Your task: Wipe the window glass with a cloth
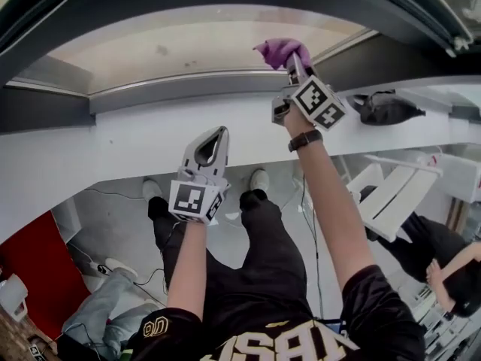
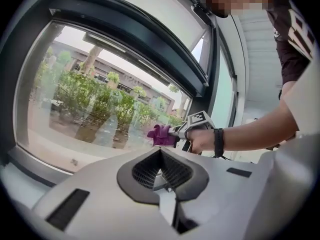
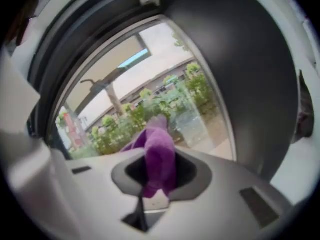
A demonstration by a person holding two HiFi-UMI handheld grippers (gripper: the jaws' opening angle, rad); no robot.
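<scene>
- The purple cloth (image 1: 282, 50) is held clamped in the right gripper (image 1: 294, 61), with the jaws closed on it and a bunched end left sticking out past the tips.
- In the right gripper view the cloth (image 3: 160, 156) is seen standing between the jaws of the right gripper (image 3: 159, 173), filling the dark opening there, with the window glass (image 3: 150, 84) straight ahead.
- The cloth is raised to the window glass (image 1: 203, 43), close to its lower edge and just above the dark window frame (image 1: 173, 92); whether it actually presses on the pane cannot be told.
- In the left gripper view the cloth (image 2: 160, 134) is shown against the window glass (image 2: 90, 99), at the tip of the right gripper (image 2: 176, 132), which is gripped by a hand (image 2: 200, 140) with a black wristband (image 2: 218, 142).
- The left gripper (image 1: 219, 134) is held lower, in front of the white sill (image 1: 113, 145) and well apart from the cloth.
- The jaws of the left gripper (image 2: 161, 153) are seen drawn together at the tips, and nothing is held between them.
- Green shrubs (image 2: 100, 106) and a building are seen outside through the pane.
- A black bag (image 1: 383, 107) is seen lying on the sill to the right of the right gripper.
</scene>
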